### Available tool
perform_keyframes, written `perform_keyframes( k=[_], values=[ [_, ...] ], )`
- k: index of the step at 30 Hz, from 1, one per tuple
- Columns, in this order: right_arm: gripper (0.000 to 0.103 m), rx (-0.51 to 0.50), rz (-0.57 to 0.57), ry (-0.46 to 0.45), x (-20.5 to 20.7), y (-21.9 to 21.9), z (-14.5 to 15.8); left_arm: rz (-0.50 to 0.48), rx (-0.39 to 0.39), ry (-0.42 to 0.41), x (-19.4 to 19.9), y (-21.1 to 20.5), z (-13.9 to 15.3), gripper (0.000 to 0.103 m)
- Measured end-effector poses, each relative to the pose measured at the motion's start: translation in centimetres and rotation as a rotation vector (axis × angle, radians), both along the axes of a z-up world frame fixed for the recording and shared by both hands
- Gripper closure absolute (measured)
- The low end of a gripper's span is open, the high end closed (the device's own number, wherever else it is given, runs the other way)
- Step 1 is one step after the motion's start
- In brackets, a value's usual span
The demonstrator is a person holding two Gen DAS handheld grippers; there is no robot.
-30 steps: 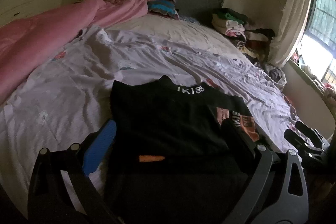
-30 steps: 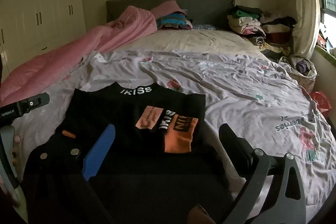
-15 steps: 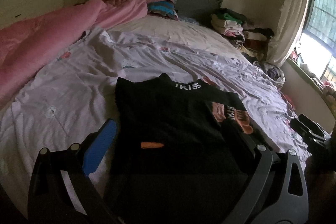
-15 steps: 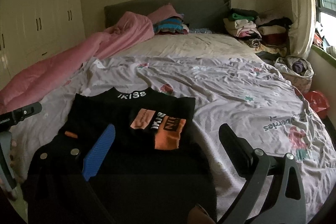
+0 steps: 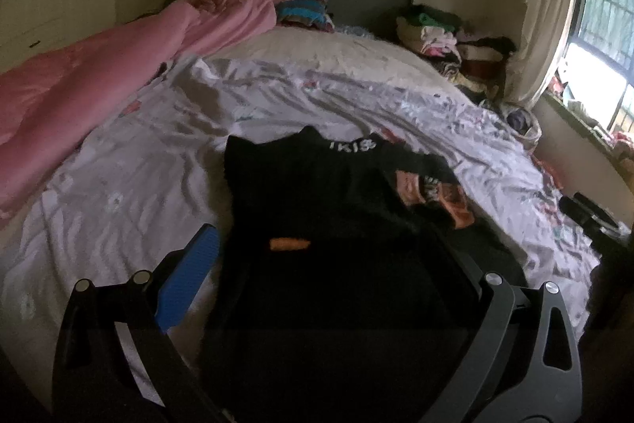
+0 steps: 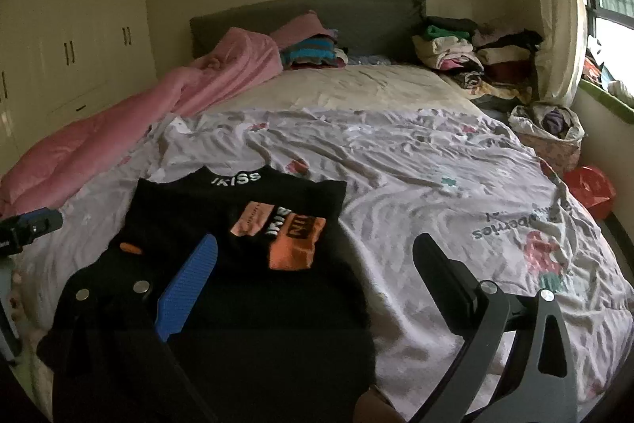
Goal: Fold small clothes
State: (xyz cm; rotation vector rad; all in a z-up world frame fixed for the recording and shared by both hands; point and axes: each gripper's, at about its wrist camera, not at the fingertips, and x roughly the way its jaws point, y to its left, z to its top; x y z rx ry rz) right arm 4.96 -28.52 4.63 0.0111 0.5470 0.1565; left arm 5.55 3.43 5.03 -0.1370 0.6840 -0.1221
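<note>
Black shirt (image 6: pixel 237 224) spread flat on the pale floral bedsheet (image 6: pixel 436 193), lower left of centre in the right wrist view, white "IKISS" collar toward the headboard, orange patches on the chest. Left gripper (image 5: pixel 329 248) spread wide above the shirt's lower half, gripping nothing. Right gripper (image 6: pixel 317 248) likewise wide and empty, over the hem. Pink duvet (image 5: pixel 99 82) heaped at upper left.

Black top (image 6: pixel 237 217) with white lettering and orange patches lies on the pale lilac flower-print sheet (image 6: pixel 416 193); left of the sheet, a pink quilt (image 6: pixel 130 121).
</note>
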Motion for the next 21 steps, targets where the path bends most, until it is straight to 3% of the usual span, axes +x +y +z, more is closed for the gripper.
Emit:
perform_keyframes(
  k=[6,21],
  values=[
    [0.005,-0.009,0.006,0.014,-1.0,-1.0,-0.5,0.011,0.029,0.056,-1.4,0.3,-1.4,0.01],
    [0.005,-0.026,0.019,0.053,-3.0,-2.3,-2.0,0.078,-0.015,0.15,-4.2,3.5,-3.6,0.01]
  ],
)
